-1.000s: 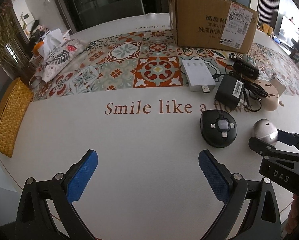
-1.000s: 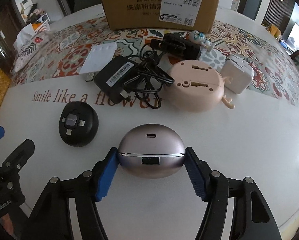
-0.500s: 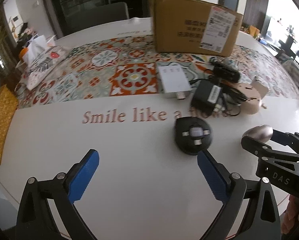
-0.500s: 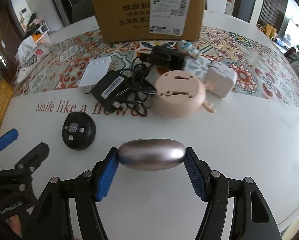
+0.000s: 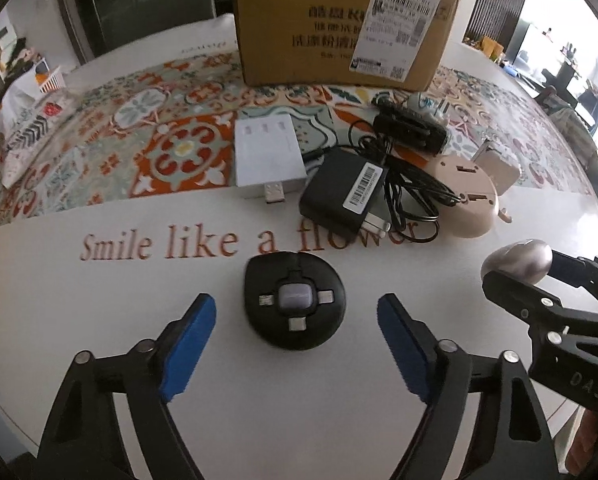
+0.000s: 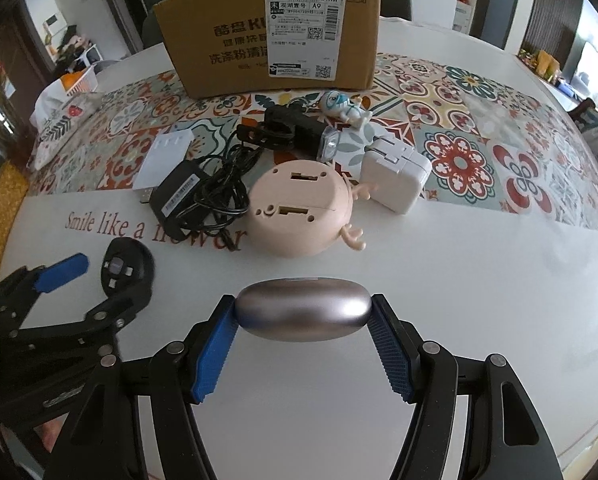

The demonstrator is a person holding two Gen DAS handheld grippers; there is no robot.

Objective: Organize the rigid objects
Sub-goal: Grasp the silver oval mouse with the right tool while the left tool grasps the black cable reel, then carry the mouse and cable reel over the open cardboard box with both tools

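Observation:
My right gripper (image 6: 302, 314) is shut on a silver oval case (image 6: 302, 311) and holds it above the white table; the case also shows in the left wrist view (image 5: 517, 261). My left gripper (image 5: 296, 318) is open, its blue pads on either side of a black round adapter puck (image 5: 294, 305), which lies flat on the table and also shows in the right wrist view (image 6: 125, 266). A cardboard box (image 6: 275, 36) stands at the back, with its top opening hidden.
Behind the puck lie a white flat hub (image 5: 268, 154), a black power adapter with tangled cable (image 5: 349, 194), a pink round device (image 6: 297, 212), a white plug charger (image 6: 395, 174), a black light (image 6: 295, 130) and a small figurine (image 6: 345, 108). A patterned runner (image 5: 171, 136) crosses the table.
My left gripper moved right and forward so the black puck now sits between its pads. My right gripper lifted the silver case off the table and tilted it.

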